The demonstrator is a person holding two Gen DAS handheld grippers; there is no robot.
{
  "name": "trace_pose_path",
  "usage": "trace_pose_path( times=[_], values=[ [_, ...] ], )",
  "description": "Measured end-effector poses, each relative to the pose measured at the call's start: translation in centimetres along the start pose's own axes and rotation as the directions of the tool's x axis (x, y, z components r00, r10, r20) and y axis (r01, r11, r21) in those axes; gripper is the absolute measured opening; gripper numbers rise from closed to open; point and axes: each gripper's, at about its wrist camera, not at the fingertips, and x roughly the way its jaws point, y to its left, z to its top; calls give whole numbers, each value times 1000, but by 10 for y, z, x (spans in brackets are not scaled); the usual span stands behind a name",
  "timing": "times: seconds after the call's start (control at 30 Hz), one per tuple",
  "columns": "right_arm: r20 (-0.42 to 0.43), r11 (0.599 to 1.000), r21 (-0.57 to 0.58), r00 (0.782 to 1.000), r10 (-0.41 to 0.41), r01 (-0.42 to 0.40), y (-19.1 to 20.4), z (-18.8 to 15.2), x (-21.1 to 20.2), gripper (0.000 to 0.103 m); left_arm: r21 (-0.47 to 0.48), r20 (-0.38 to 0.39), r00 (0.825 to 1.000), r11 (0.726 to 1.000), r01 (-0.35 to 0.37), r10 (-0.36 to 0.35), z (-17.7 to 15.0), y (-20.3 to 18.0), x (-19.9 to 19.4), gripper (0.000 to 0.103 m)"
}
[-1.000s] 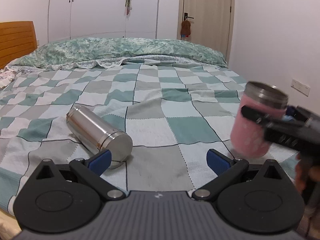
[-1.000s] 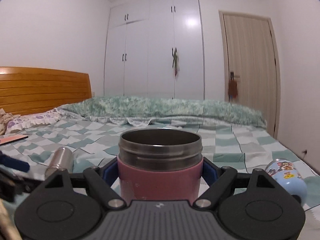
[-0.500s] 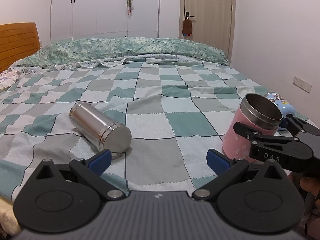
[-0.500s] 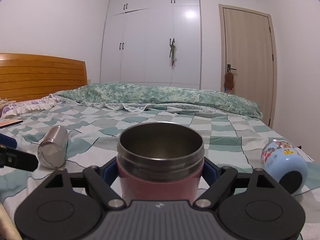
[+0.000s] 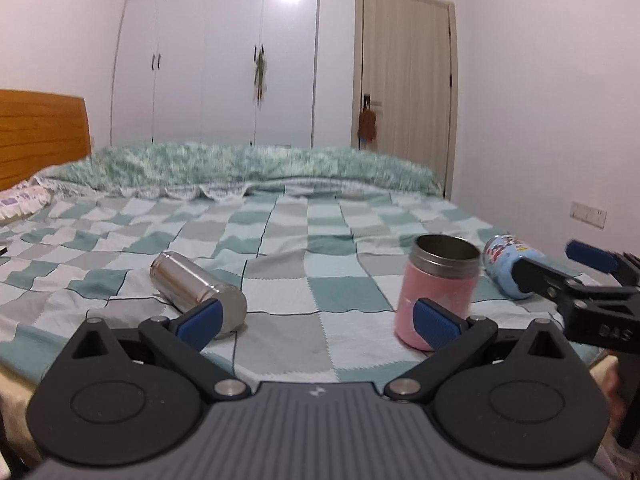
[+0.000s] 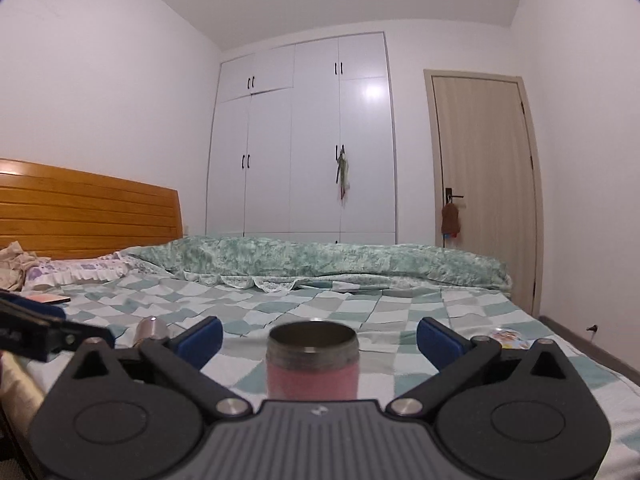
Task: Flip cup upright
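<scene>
I'm working in a home bedroom. Before me lies a bed (image 6: 320,304) with a checked cover, a wooden headboard (image 6: 88,216), white wardrobes (image 6: 304,140) and a door (image 6: 484,184).

— How do my left tongs (image 5: 316,318) look?

— Level, pointing forward, jaws spread wide with nothing between the blue pads (image 5: 199,319).

— And my right tongs (image 6: 319,338)?

— Also wide apart, held level, gripping nothing. From the left camera I see them off to my right side, fingers pointing left.
</scene>
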Motion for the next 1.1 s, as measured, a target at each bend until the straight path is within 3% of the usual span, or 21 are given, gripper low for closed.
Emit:
trace_pose_path(
  times=[0.2,0.43,0.6,1.1],
  values=[
    [-36,998,-28,997,-64,63,-9,-29,-50,103,6,95,995,1000,-6,6,-42,-27,-26,103],
    [-22,988,-81,991,-130,128,-14,-60,-86,103,57,224,974,998,-35,22,-74,-48,-38,103],
    [-23,988,-67,990,-137,136,-17,-70,-88,103,62,209,976,995,-72,58,-89,-47,-26,103],
    [-19,990,-24,990,-140,140,-24,-75,-81,103,28,210,976,998,-63,55,-94,-37,-27,103]
  ],
)
